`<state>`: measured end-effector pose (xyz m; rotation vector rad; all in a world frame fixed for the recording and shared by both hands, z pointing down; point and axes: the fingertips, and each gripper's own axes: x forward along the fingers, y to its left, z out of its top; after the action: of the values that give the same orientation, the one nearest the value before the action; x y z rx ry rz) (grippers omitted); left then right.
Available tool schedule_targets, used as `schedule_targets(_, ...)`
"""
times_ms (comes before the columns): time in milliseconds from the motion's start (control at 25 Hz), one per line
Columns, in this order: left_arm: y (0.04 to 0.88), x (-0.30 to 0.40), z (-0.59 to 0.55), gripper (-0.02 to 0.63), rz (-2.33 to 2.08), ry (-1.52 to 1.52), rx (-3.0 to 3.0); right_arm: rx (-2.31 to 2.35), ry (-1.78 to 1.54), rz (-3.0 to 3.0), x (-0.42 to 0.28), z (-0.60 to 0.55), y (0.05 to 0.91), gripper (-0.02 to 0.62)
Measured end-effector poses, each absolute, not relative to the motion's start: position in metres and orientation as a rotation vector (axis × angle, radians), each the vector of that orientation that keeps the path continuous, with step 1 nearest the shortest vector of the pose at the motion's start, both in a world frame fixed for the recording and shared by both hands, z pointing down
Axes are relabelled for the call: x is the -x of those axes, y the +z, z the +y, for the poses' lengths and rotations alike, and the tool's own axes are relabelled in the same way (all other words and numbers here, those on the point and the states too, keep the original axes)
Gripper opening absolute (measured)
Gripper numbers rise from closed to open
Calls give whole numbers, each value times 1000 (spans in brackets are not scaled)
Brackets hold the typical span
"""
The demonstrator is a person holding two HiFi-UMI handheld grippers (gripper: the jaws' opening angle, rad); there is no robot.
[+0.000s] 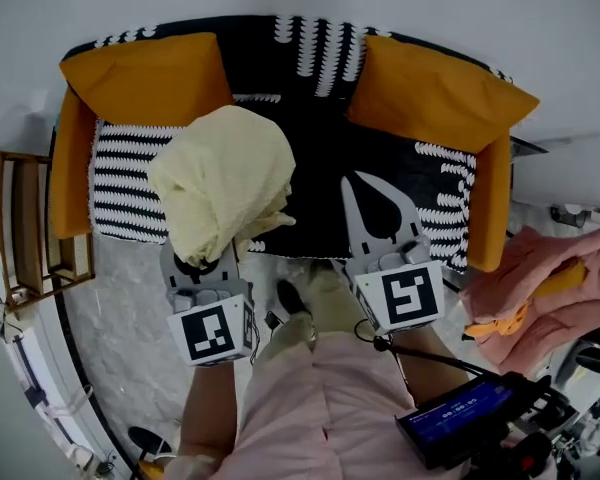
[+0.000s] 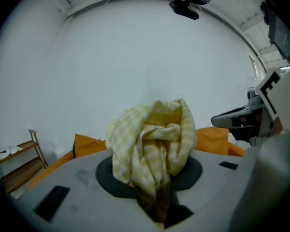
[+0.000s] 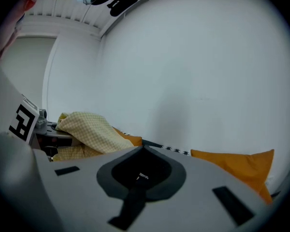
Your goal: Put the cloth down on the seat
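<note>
A pale yellow checked cloth [image 1: 223, 178] hangs bunched over my left gripper [image 1: 212, 264], which is shut on it; the jaw tips are hidden under the fabric. In the left gripper view the cloth [image 2: 152, 139] rises in a crumpled heap from between the jaws of that gripper [image 2: 157, 197]. It is held above the left part of the sofa's black seat [image 1: 320, 178], clear of it. My right gripper [image 1: 368, 190] hovers over the seat's right half, shut and empty [image 3: 142, 151]. The cloth [image 3: 87, 127] shows at the left of the right gripper view.
The sofa has a white-striped black cover and two orange cushions [image 1: 145, 78] [image 1: 435, 93] at the back, with orange arms. A wooden rack [image 1: 20, 218] stands to the left. A pink and orange fabric pile [image 1: 555, 278] lies to the right. A device with a blue screen [image 1: 460, 418] sits near my right forearm.
</note>
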<state>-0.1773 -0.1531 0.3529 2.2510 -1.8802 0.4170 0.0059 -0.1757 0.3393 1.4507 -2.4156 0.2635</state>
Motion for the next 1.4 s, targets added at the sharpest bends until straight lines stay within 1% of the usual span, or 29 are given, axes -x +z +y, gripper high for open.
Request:
schedule_targets(320, 422, 141, -200, 127, -1743, 540, -2268, -1461, 413, -2337, -36, -201, 400, 2)
schedule_targets(720, 488, 135, -231, 129, -1639, 641, -2260, -1475, 541, -2258, -45, -202, 447, 2)
schedule_targets(1400, 567, 128, -256, 160, -1503, 749, -2233, -1497, 618, -2187, -49, -209, 472, 2)
